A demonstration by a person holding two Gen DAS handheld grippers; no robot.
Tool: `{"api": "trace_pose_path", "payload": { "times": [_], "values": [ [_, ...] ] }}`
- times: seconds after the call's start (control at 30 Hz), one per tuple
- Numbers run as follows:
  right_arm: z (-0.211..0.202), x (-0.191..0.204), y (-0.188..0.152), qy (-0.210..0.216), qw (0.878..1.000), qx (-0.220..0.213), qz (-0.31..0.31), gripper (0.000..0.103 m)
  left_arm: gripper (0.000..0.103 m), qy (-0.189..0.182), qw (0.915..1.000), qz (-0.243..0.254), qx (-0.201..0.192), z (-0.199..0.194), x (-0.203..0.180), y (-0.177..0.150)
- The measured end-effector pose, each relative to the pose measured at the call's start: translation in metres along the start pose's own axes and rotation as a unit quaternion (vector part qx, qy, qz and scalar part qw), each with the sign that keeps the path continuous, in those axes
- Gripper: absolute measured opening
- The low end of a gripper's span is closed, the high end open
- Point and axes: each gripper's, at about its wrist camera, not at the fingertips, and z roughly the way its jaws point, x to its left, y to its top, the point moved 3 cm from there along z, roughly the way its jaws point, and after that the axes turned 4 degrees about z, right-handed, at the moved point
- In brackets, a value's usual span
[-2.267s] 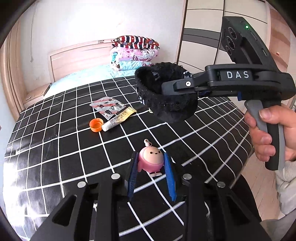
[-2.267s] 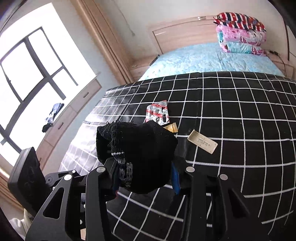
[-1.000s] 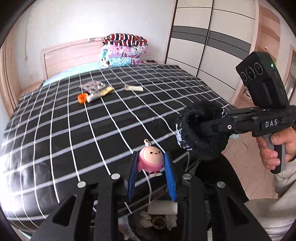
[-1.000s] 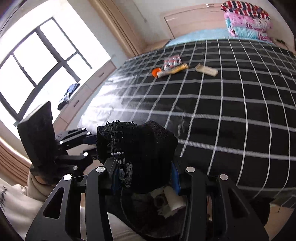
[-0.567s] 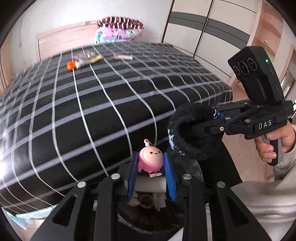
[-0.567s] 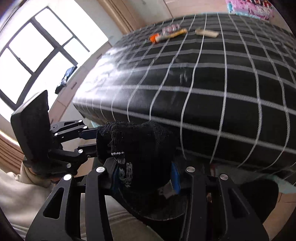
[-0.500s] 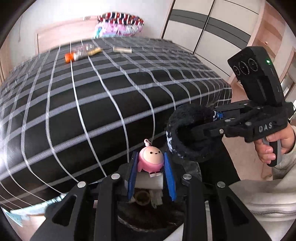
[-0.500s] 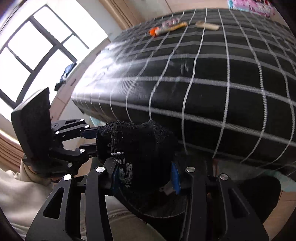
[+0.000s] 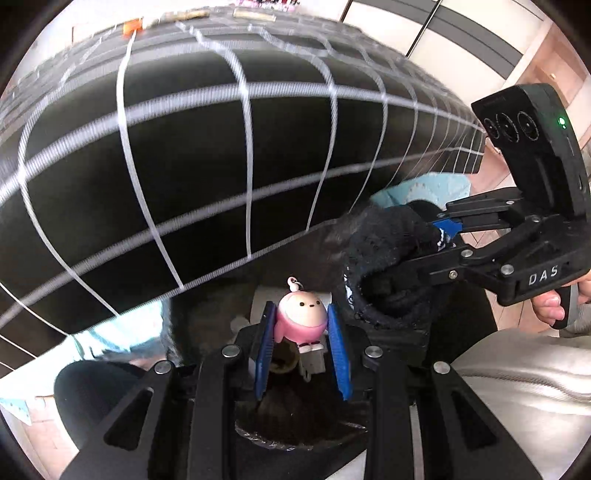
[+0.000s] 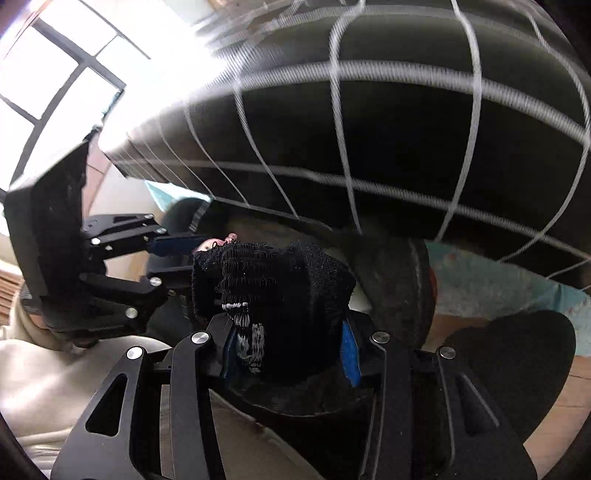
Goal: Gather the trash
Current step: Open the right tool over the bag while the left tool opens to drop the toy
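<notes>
My left gripper (image 9: 301,328) is shut on a small pink doll keychain (image 9: 302,318), held over the mouth of a dark trash bin (image 9: 303,435) with white paper scraps inside. My right gripper (image 10: 288,350) is shut on a black knitted sock (image 10: 273,291), which bulges above the blue pads. In the left wrist view that sock (image 9: 388,266) hangs just right of the doll, over the bin's edge. The left gripper (image 10: 173,254) shows at the left of the right wrist view, with the doll mostly hidden behind the sock.
The bed's side, under a black cover with white grid lines (image 9: 221,155), rises right behind the bin. An orange cap (image 9: 132,26) and a tube lie far off on top. A person's hand (image 9: 554,306) and light trousers (image 9: 517,387) are at right; wardrobe doors (image 9: 461,33) stand behind.
Both grippers have sunk from above the bed to below its edge and tipped downward, so the bed's side now fills the view. The doll and sock stay gripped, now over the bin.
</notes>
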Motion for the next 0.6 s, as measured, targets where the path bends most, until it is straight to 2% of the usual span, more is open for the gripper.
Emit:
{"api": "trace_pose_path", "payload": {
  "times": [0.2, 0.43, 0.5, 0.53, 0.6],
  "values": [
    [0.017, 0.000, -0.005, -0.021, 1.000, 0.019, -0.002, 0.044, 0.028, -0.008, 0.9997, -0.015, 0.018, 0.016, 0.002, -0.004],
    [0.024, 0.012, -0.007, -0.025, 0.999, 0.023, -0.008, 0.051, 0.028, -0.006, 0.9996, -0.023, 0.017, 0.014, 0.005, -0.002],
    [0.024, 0.015, -0.006, -0.028, 0.999, 0.021, -0.009, 0.059, 0.033, -0.008, 0.9995, -0.026, 0.018, 0.013, 0.007, -0.003],
    [0.024, 0.017, -0.006, -0.030, 0.999, 0.020, -0.009, 0.062, 0.042, -0.004, 0.9994, -0.027, 0.019, 0.012, 0.007, -0.003],
    [0.025, 0.009, -0.005, -0.031, 0.999, 0.019, -0.009, 0.063, 0.046, 0.001, 0.9994, -0.029, 0.017, 0.011, 0.006, -0.002]
  ]
}}
